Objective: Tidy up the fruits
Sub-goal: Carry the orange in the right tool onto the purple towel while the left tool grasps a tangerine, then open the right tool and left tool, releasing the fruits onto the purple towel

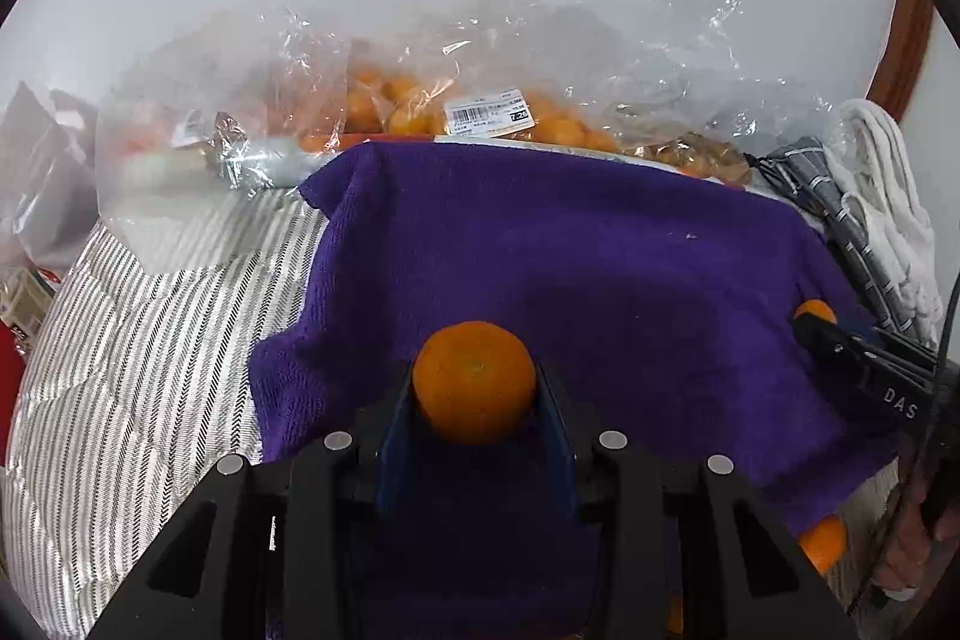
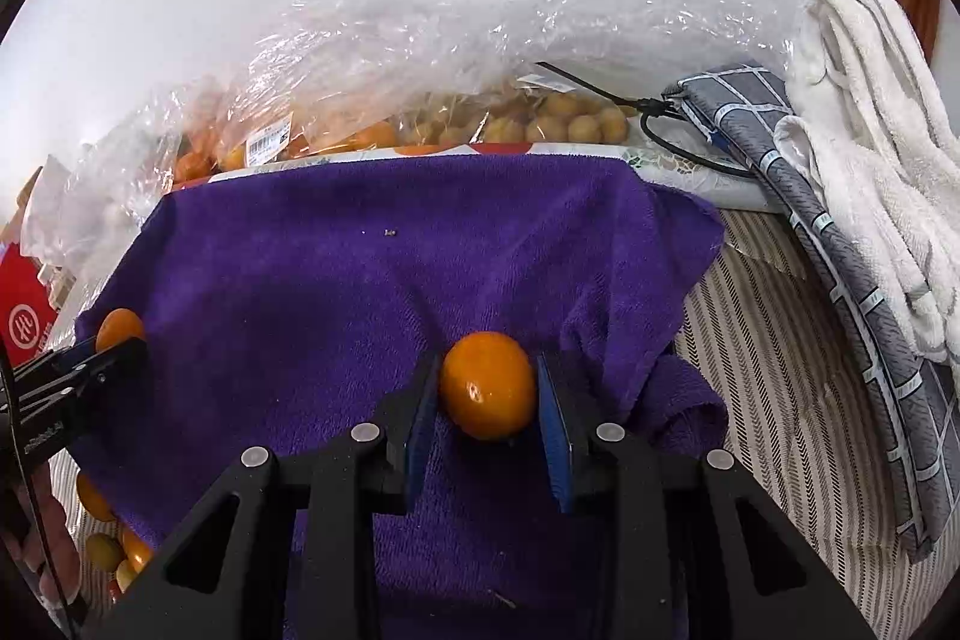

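Left hand-held gripper (image 1: 474, 388) grasping an orange (image 1: 474, 379), right hand-held gripper (image 2: 487, 391) grasping another orange (image 2: 487, 384), both over purple towel (image 1: 570, 250)

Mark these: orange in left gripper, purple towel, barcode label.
orange (image 1: 474, 379), left wrist view, centre of its skin
purple towel (image 1: 570, 250), left wrist view, bare middle
barcode label (image 1: 487, 113), left wrist view, label centre

White towel (image 2: 864, 172) – beside grey checked cloth (image 2: 798, 196).
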Demonstrator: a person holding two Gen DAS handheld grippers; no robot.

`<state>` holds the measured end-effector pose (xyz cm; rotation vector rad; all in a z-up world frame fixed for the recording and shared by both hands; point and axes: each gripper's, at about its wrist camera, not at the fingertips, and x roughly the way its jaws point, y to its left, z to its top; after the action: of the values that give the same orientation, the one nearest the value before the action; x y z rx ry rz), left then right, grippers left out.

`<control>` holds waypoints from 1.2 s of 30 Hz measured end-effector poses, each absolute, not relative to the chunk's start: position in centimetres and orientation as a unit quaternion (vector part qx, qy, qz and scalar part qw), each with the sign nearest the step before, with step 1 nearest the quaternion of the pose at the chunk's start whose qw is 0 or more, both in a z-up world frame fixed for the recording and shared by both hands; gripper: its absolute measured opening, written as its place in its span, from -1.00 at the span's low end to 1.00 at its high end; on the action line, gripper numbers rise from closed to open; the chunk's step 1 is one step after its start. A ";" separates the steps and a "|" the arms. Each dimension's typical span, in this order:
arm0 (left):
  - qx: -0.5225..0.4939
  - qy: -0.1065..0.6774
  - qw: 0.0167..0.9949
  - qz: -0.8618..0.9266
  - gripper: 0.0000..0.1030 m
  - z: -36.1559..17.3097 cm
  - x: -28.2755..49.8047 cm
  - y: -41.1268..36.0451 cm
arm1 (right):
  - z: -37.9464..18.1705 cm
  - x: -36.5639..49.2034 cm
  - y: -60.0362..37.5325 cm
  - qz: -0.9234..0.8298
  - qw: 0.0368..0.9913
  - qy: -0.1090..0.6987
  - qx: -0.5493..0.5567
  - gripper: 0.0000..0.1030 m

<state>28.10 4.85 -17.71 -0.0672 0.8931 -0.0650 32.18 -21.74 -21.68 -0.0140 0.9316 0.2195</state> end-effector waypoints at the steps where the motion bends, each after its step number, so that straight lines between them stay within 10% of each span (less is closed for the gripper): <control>1: -0.032 0.431 0.901 -0.031 -0.28 -17.7 28.1 4.8 | -21.6 32.1 -21.6 0.105 0.888 0.447 -0.009 -0.37; 6: -0.041 0.429 0.902 -0.029 -0.27 -17.7 28.2 4.9 | -21.6 32.0 -21.7 0.102 0.890 0.445 -0.011 -0.36; 14: -0.056 0.418 0.906 -0.025 -0.20 -17.5 28.1 5.0 | -20.7 31.4 -22.7 0.089 0.892 0.443 0.019 0.32; 21: -0.082 0.390 0.916 -0.032 0.18 -16.7 27.7 5.4 | -18.5 29.7 -23.3 0.087 0.909 0.404 0.049 0.32; 36: -0.122 0.327 0.935 -0.060 0.26 -13.6 24.6 5.6 | -15.3 22.5 -21.0 0.109 0.913 0.392 0.008 0.37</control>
<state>24.58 5.62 -13.62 -0.2498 0.6688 -0.1235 22.49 -21.02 -15.26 0.0155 0.8082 0.2241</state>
